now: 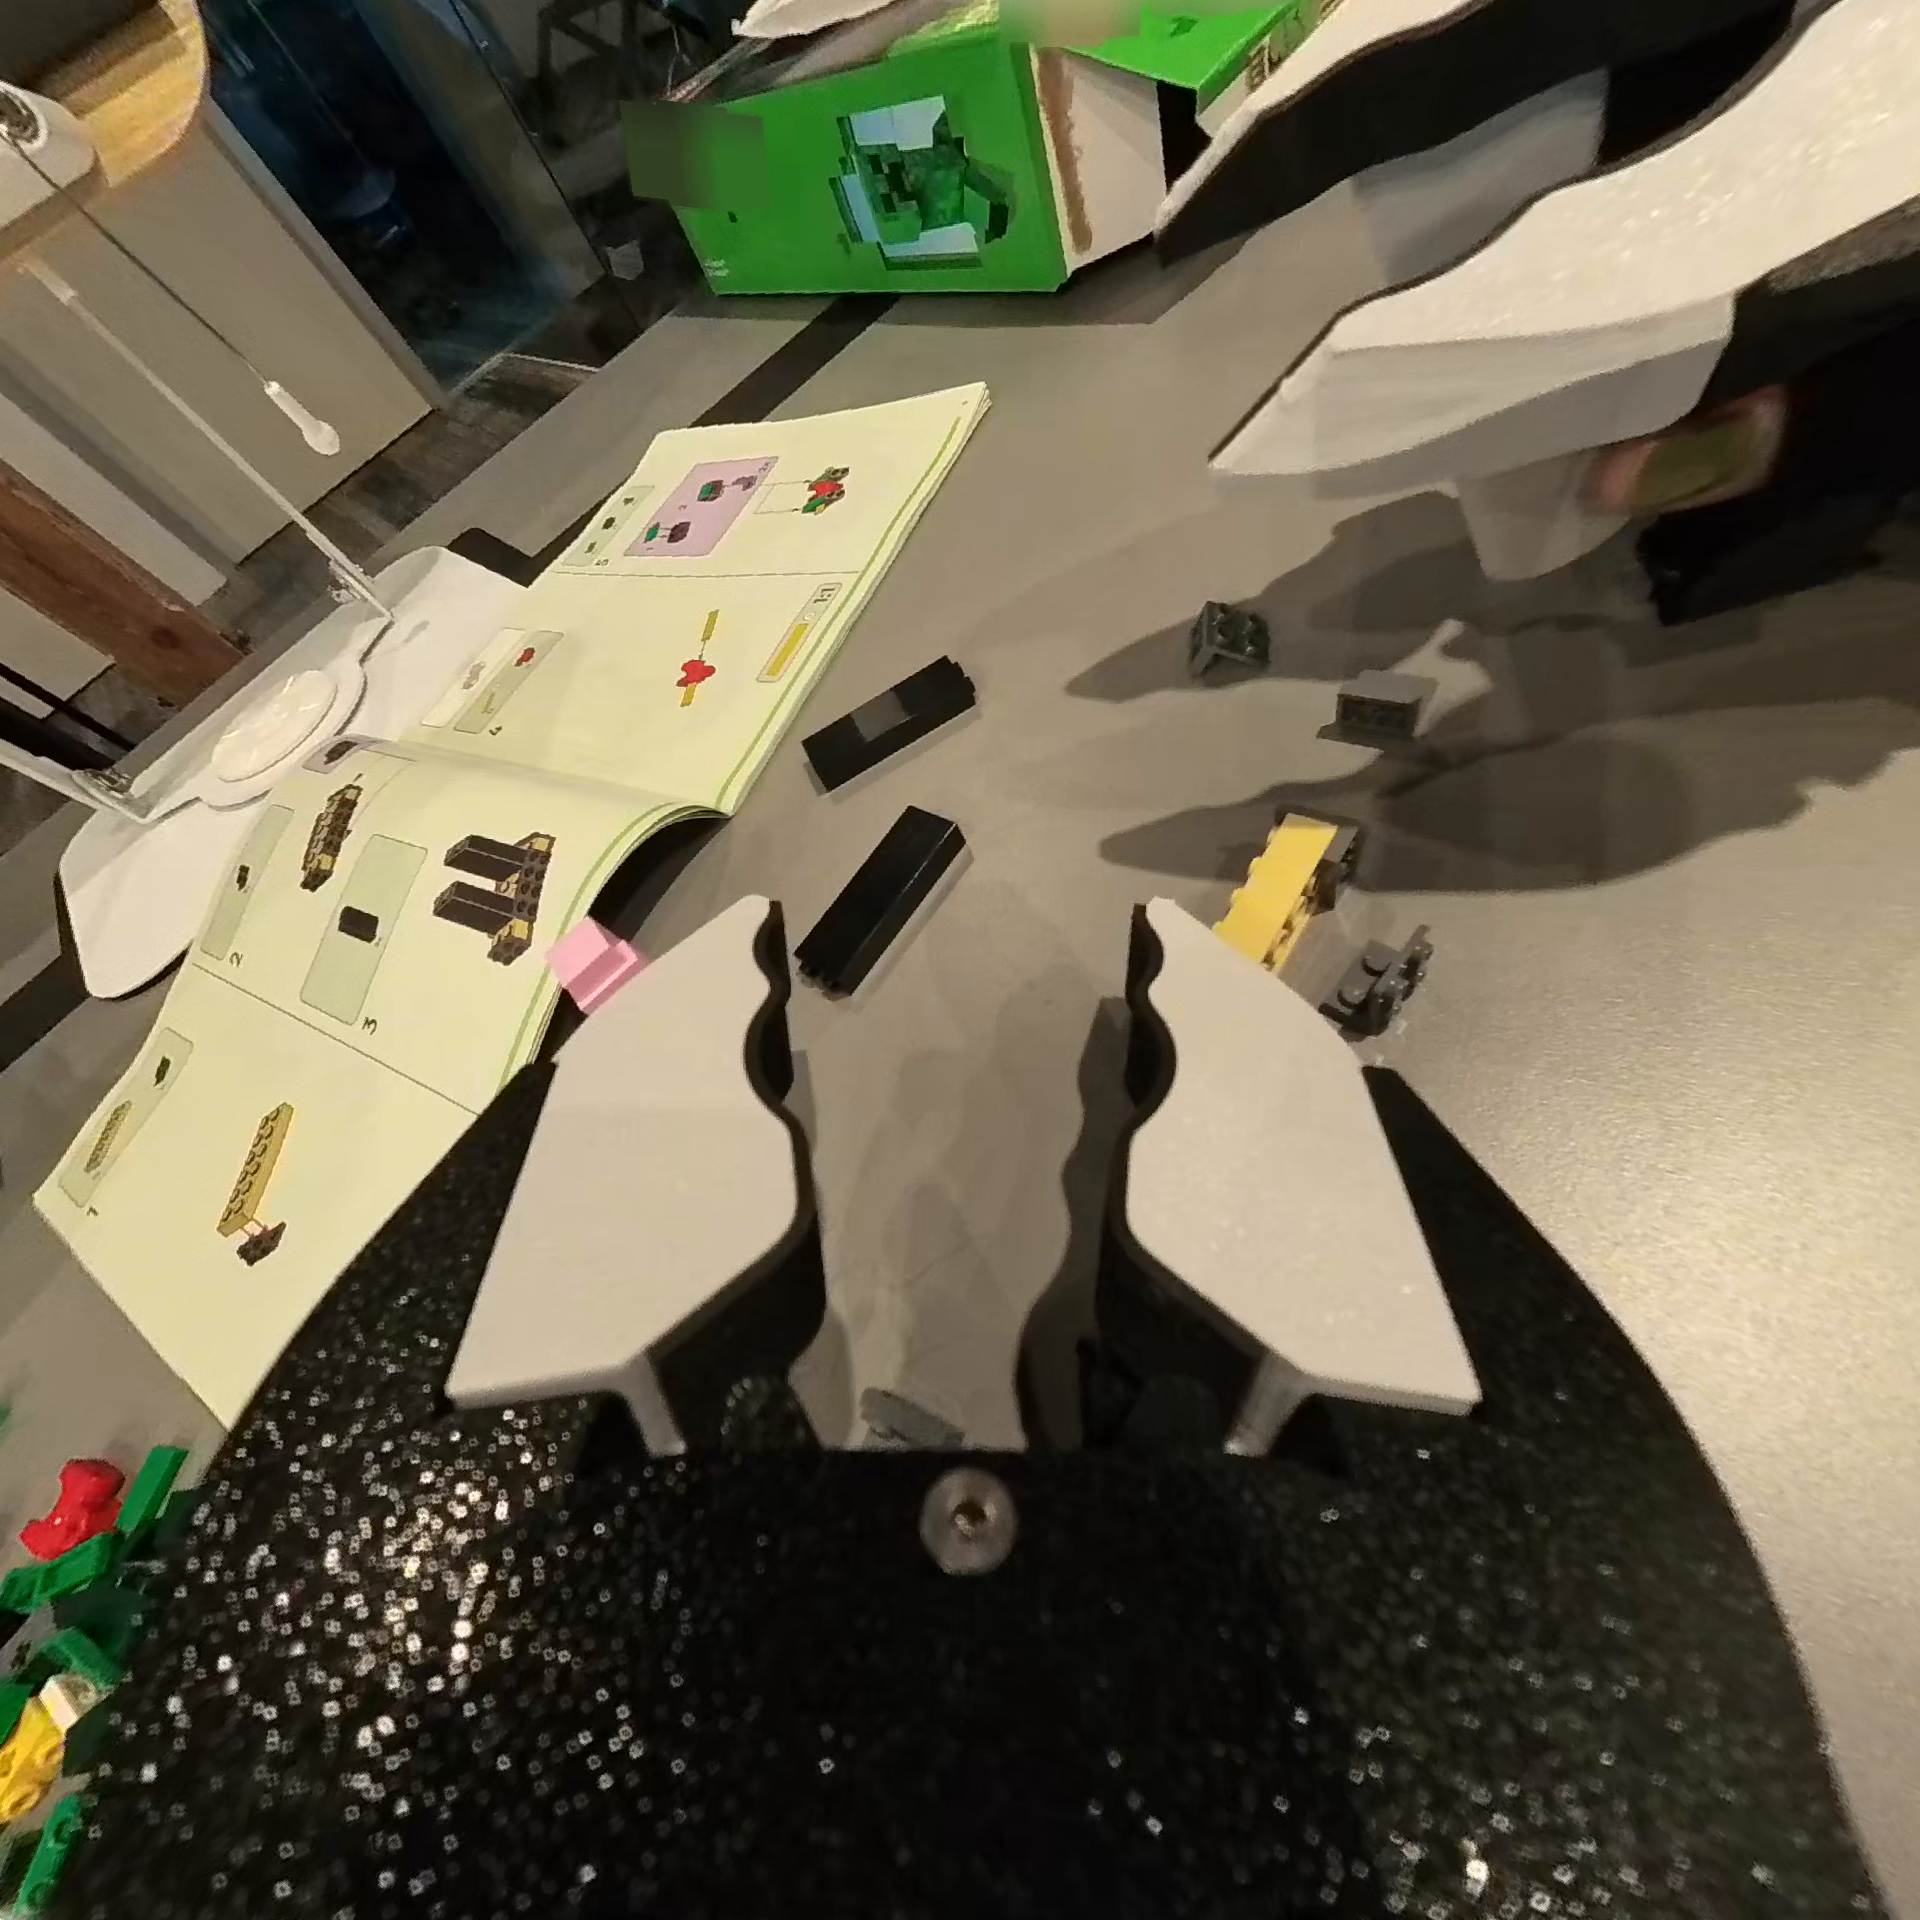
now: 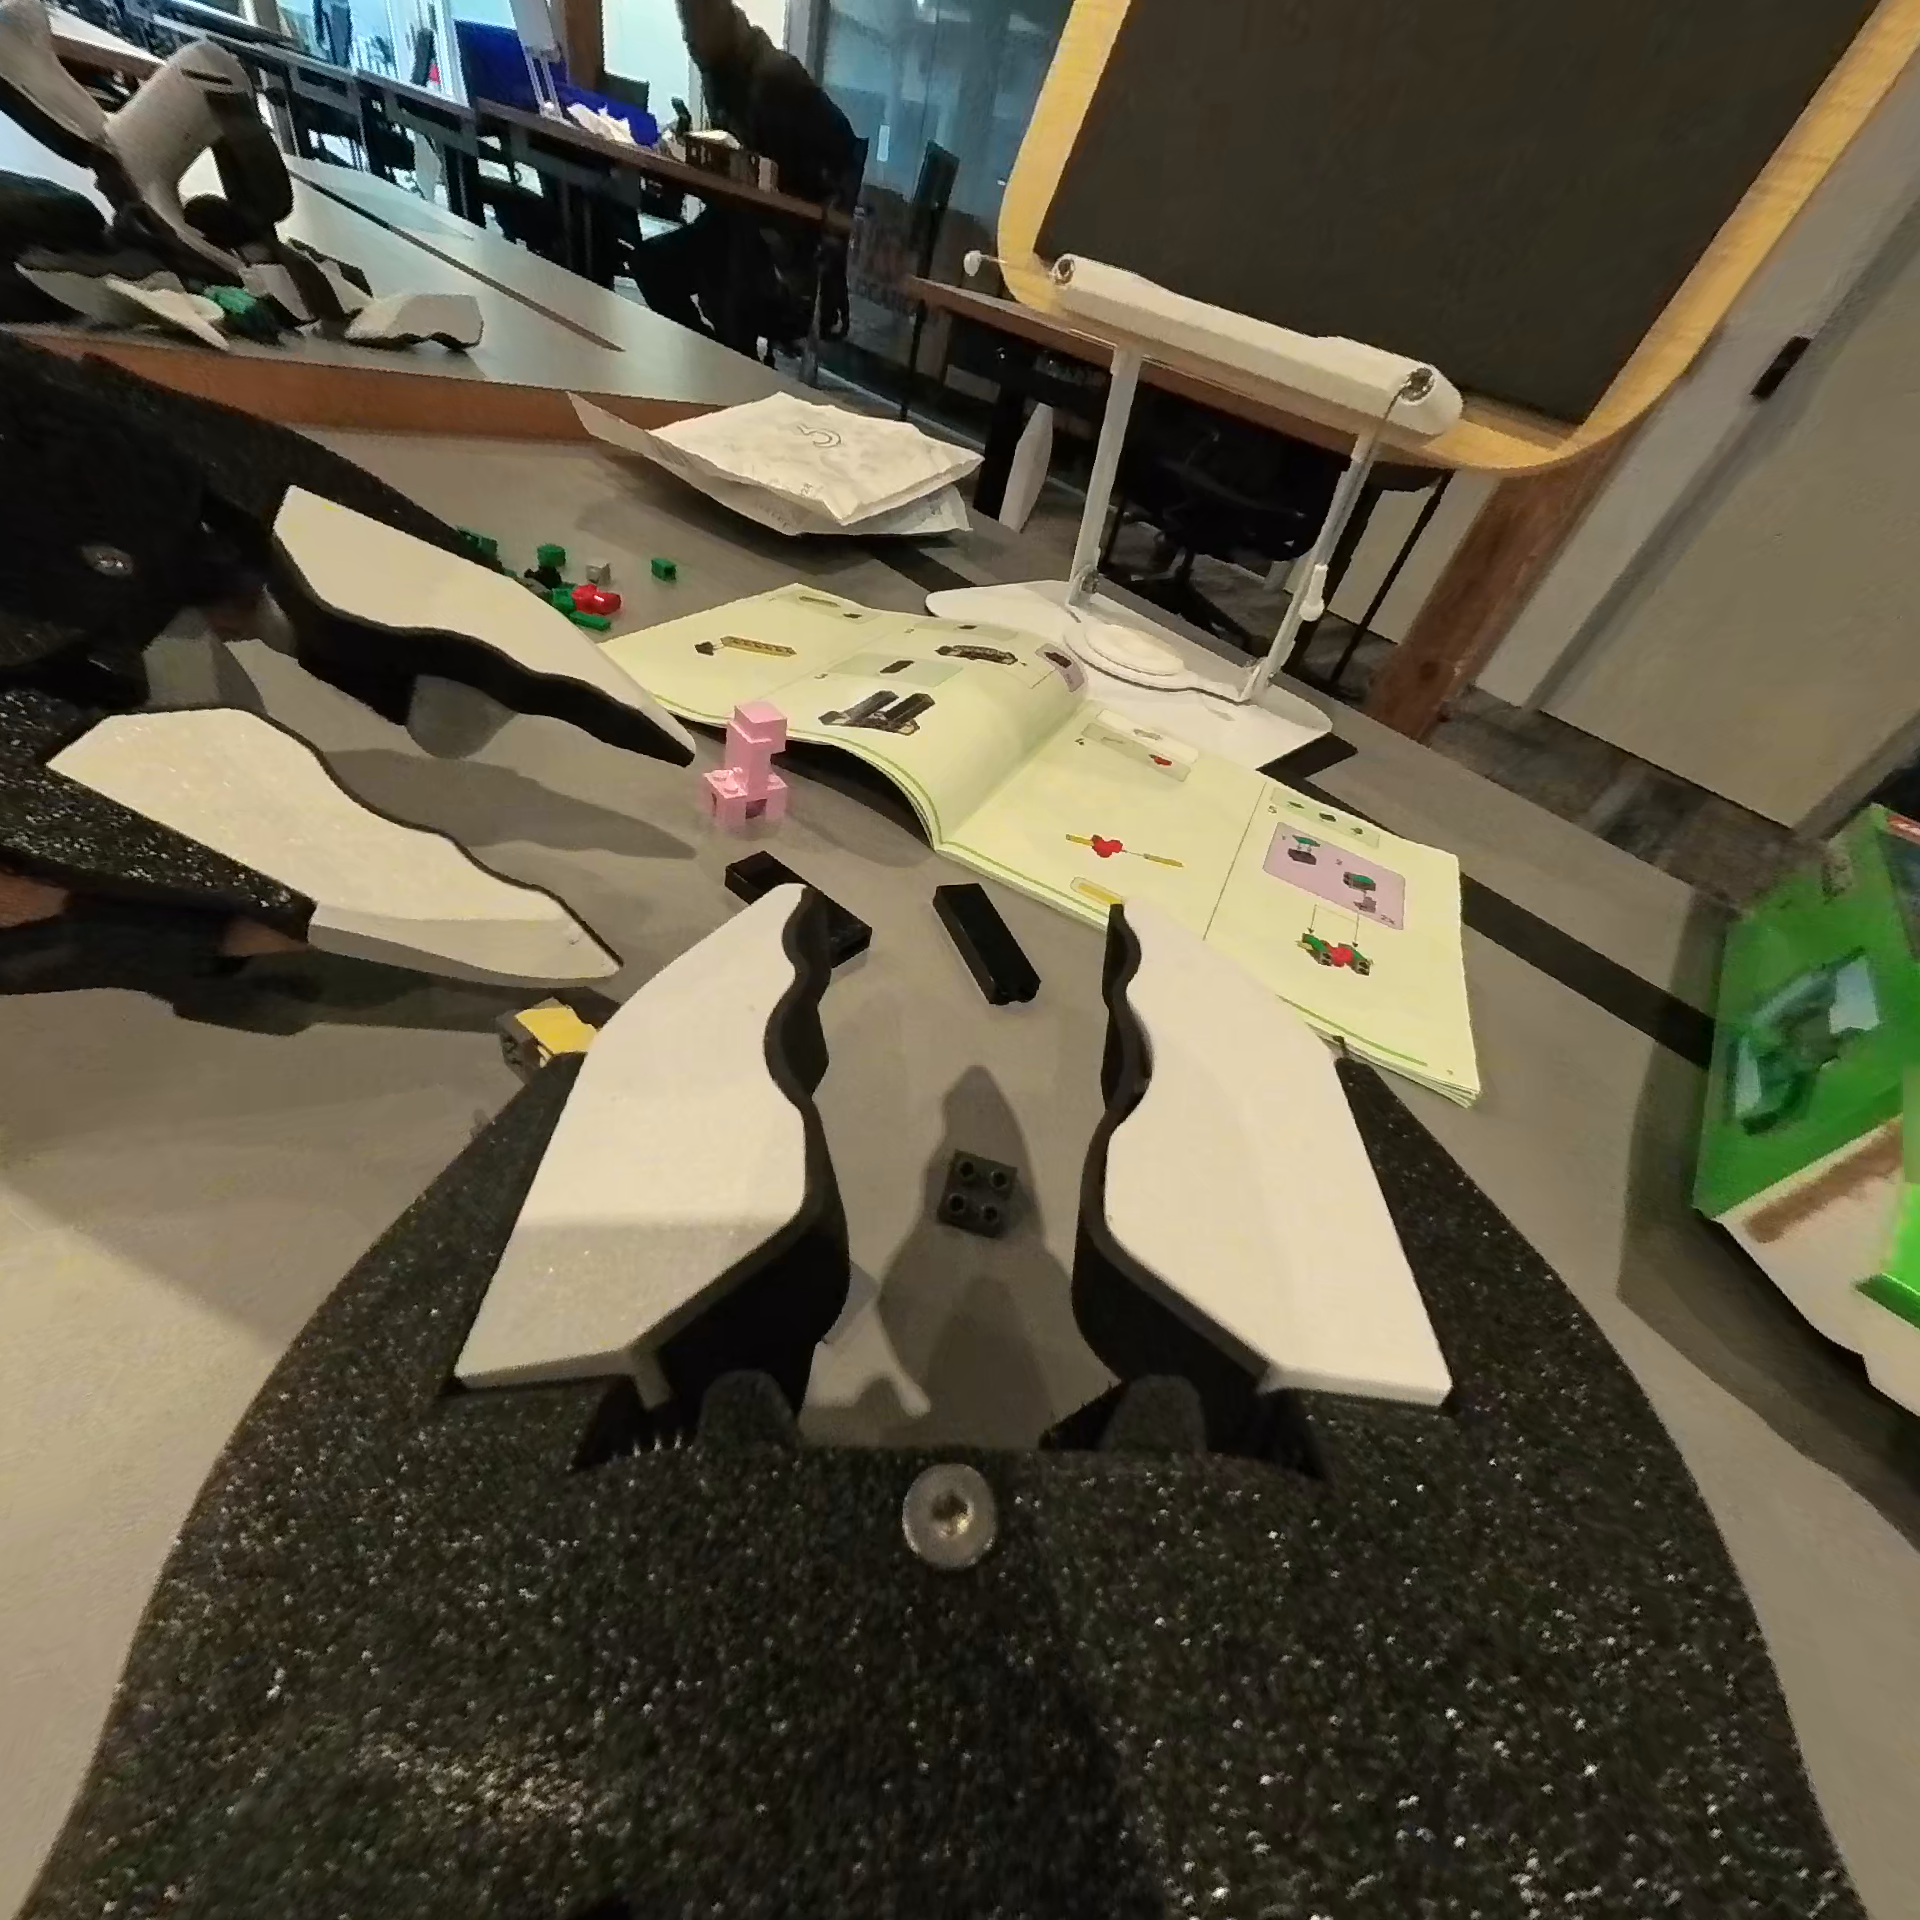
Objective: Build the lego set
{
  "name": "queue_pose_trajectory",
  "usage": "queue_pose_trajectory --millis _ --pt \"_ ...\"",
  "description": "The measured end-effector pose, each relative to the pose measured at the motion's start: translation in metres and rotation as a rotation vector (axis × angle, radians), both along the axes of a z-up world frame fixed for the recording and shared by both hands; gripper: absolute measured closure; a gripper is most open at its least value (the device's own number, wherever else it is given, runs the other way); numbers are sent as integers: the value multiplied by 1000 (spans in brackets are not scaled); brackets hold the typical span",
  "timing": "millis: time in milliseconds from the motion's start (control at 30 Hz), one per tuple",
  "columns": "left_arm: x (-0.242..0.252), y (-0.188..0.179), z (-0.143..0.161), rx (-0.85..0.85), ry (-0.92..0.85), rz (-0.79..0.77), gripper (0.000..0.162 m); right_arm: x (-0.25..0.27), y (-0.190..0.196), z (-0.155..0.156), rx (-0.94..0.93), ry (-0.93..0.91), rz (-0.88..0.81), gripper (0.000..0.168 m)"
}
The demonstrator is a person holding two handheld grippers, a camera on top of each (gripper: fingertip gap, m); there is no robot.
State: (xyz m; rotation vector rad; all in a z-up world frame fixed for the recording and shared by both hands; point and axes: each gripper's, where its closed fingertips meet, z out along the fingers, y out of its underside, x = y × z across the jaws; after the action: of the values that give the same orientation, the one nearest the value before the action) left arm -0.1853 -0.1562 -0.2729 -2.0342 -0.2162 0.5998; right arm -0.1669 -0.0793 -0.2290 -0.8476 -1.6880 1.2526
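Observation:
My left gripper [image 1: 956, 925] is open and empty, low over the grey table [image 1: 1558, 1143]. A long black brick [image 1: 883, 899] lies just ahead between its fingertips, and a second black brick [image 1: 888, 707] lies farther on. A yellow plate assembly [image 1: 1288, 883] lies by the right fingertip. My right gripper [image 2: 961, 909] is open and empty, with a dark 2x2 brick [image 2: 977, 1190] on the table between its fingers. The black bricks [image 2: 982, 940] lie ahead of it. The left gripper [image 2: 649, 857] also shows open in the right wrist view, at left.
The open instruction booklet [image 1: 623, 675] lies at left, with a pink figure [image 2: 748, 774] beside it. Small dark grey pieces [image 1: 1377, 701] are scattered at right. The green box [image 1: 862, 187] stands at the back. A white lamp [image 2: 1195, 468], paper bags [image 2: 790, 457] and loose green and red pieces [image 2: 571, 582] are nearby.

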Motion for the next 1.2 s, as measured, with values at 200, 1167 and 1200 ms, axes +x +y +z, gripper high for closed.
queue_pose_trajectory --millis 200,1167,1200 --pt "0 0 1 9 -3 -1 100 0 1 1 -14 2 -1 117" --pt "-6 -12 18 123 1 32 87 -4 0 -3 18 -18 -11 128" --pt "-6 -12 18 124 1 33 87 -4 0 -3 16 -19 -11 129"
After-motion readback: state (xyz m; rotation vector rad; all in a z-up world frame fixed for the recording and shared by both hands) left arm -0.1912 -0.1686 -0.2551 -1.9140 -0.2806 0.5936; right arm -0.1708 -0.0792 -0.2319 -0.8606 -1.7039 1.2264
